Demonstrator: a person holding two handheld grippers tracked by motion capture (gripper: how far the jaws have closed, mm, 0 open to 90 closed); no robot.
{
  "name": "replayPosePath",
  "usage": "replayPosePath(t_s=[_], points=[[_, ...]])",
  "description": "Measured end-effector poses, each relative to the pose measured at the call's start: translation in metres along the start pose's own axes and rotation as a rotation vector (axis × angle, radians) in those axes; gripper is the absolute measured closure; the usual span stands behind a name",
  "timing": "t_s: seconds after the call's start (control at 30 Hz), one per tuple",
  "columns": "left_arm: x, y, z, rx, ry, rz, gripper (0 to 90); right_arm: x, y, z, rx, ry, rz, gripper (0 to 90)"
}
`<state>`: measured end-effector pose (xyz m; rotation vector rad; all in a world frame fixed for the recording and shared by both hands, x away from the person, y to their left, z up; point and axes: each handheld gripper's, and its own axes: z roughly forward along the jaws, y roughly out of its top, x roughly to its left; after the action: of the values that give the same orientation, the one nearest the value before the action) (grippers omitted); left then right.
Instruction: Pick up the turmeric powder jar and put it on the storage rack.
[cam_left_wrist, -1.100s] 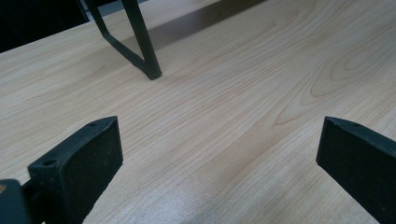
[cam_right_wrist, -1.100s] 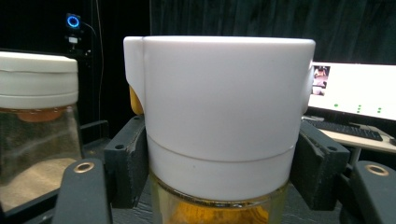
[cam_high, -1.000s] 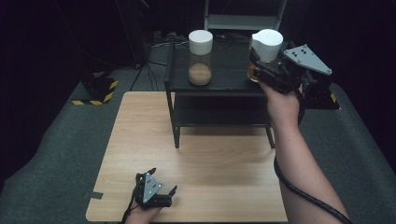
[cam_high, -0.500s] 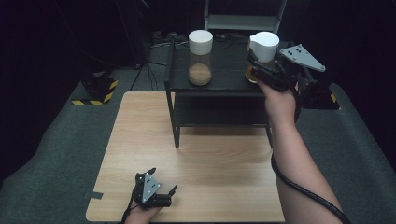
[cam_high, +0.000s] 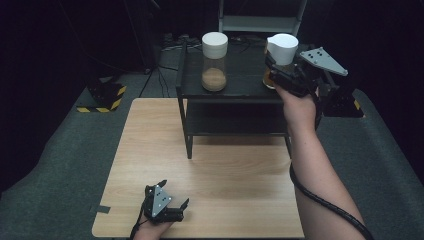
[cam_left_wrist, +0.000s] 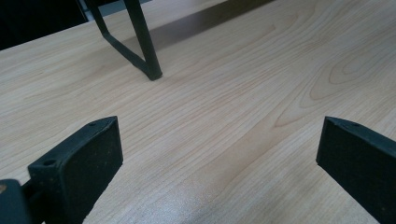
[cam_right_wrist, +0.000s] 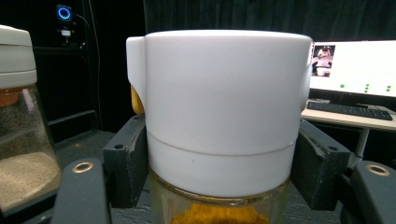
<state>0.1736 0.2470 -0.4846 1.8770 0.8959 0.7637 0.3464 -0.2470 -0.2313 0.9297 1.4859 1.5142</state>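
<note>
A glass jar (cam_high: 282, 47) with a white lid and yellow-orange powder inside stands at the right end of the black shelf's top (cam_high: 245, 85). My right gripper (cam_high: 278, 67) is shut on it. In the right gripper view the two jaws press the sides of the jar (cam_right_wrist: 224, 102) just under the lid. A second white-lidded jar (cam_high: 214, 62) with brown powder stands to its left on the shelf. My left gripper (cam_high: 174, 192) rests open on the wooden table (cam_high: 225, 175) near the front edge, with bare wood between its jaws (cam_left_wrist: 219, 149).
The black two-level shelf stands on the table's far half; one of its legs (cam_left_wrist: 142, 46) is ahead of the left gripper. A yellow-and-black striped block (cam_high: 105, 95) lies on the floor at the left. A monitor (cam_right_wrist: 355, 65) and keyboard sit far behind the shelf.
My right gripper with the jar has shifted very slightly to the left. The left gripper has stayed where it was.
</note>
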Motion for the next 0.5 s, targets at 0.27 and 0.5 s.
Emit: replayPosePath(t_s=[0.27, 0.5], points=[[0.0008, -0.0005, -0.0003, -0.002, -0.002, -0.007, 0.6, -0.0004, 0.0042, -0.0001, 0.018, 0.005, 0.000, 26.1], [0.0009, -0.0003, -0.0002, -0.001, -0.001, -0.008, 0.6, 0.0045, 0.0080, -0.0009, 0.032, -0.025, -0.007, 2.3]])
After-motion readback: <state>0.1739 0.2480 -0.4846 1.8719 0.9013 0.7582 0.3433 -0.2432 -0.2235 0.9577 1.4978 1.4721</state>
